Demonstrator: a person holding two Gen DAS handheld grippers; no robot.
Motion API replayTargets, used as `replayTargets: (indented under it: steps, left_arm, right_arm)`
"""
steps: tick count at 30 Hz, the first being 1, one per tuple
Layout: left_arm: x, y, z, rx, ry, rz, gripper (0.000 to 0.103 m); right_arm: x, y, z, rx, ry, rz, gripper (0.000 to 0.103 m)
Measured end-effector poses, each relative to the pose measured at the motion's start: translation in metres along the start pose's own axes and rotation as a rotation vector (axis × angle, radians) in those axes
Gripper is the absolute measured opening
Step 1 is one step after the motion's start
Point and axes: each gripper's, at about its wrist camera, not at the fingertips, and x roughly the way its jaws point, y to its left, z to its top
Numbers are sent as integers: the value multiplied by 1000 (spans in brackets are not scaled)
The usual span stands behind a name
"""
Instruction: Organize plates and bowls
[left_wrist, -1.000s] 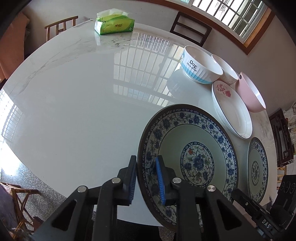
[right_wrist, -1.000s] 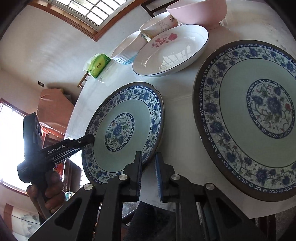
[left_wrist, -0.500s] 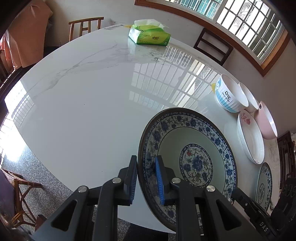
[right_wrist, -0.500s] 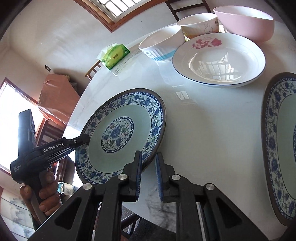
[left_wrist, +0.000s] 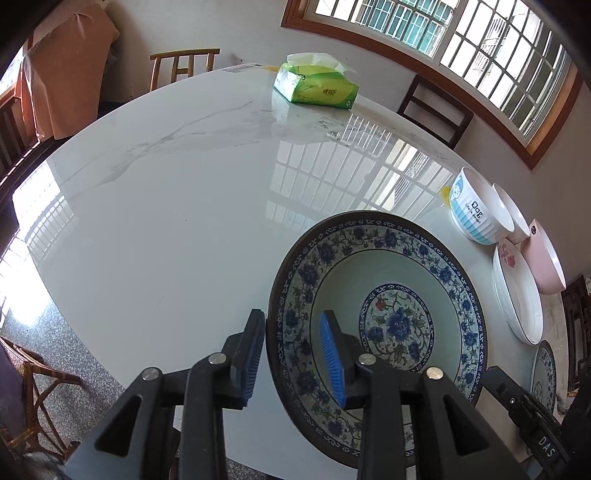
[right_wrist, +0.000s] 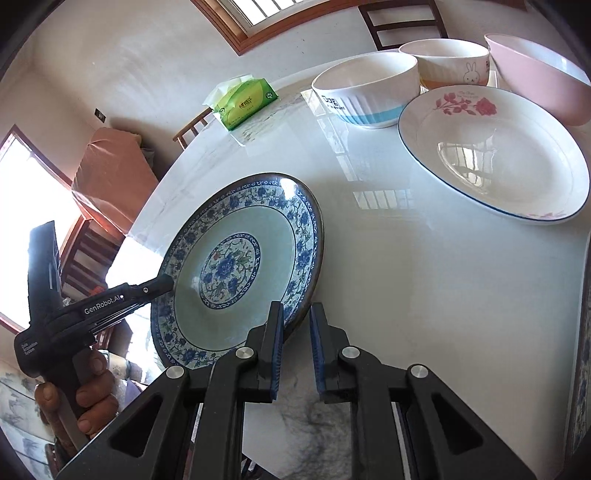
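A blue-and-white floral plate (left_wrist: 384, 295) (right_wrist: 240, 266) is tilted above the white marble table (left_wrist: 166, 221). My left gripper (left_wrist: 293, 354) straddles its left rim with a gap between the pads and the rim, so its jaws look open. My right gripper (right_wrist: 297, 343) is shut on the plate's opposite rim. A white rose plate (right_wrist: 491, 151) (left_wrist: 517, 299), a blue-striped bowl (right_wrist: 365, 88) (left_wrist: 476, 210), a rabbit bowl (right_wrist: 447, 62) and a pink bowl (right_wrist: 535, 70) (left_wrist: 546, 258) sit at the far right. A second floral plate (left_wrist: 543, 376) lies at the right edge.
A green tissue pack (left_wrist: 317, 86) (right_wrist: 245, 101) lies at the table's far side. Wooden chairs (left_wrist: 184, 66) stand around the table. The table's near edge (left_wrist: 110, 332) drops to a speckled floor.
The held plate has been carried left, away from the second floral plate and the bowls. My left gripper's pads have spread apart on the rim; my right gripper keeps its hold.
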Motion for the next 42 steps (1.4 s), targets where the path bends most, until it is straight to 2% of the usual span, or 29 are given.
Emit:
replayTargets:
  steps: [4,6,7,9,12,16,18,20,25,29,34,40,42]
  left_arm:
    - [-16,2,1,-9,-75,103,37]
    - [-34,1,-2,-22,-128,116,37]
    - [-42,-3,-5,-13,-142,98,37]
    - [-58,-24,-12,48,-136,24,37]
    - [-67,-72,-27,155,-59,-121,38]
    - [-54,-151,-53,269,97,-307,40]
    - [-38,-188,-65,302,183,-363,40]
    - [-21,-217,-73,313,258,-415,40]
    - [7,-255,-84,270,341,-426,40]
    - [14,-266,-85,279,338,-392,40]
    - [17,-273,-87,308,355,-364,40]
    - [30,-277,-93,281,415,-346,40]
    - [29,-278,-92,284,405,-333,40]
  right_arm:
    - [-20,-5,-1,-32,-61,-29,17]
    - [-39,-14,-4,-13,-88,2,22]
    - [-51,-22,-6,0,-100,25,25]
    - [-80,-39,-16,25,-129,44,29]
    - [-126,-79,-31,96,-162,45,35]
    - [-184,-138,-51,165,-180,-75,37]
    - [-207,-165,-58,190,-201,-142,37]
    - [-221,-190,-61,229,-206,-169,37]
    - [-233,-240,-68,293,-187,-120,37]
    - [-228,-266,-71,342,-172,-45,37]
    - [-217,-279,-69,355,-152,2,37]
    - [-206,-291,-69,363,-130,55,37]
    - [-203,-292,-68,365,-122,63,37]
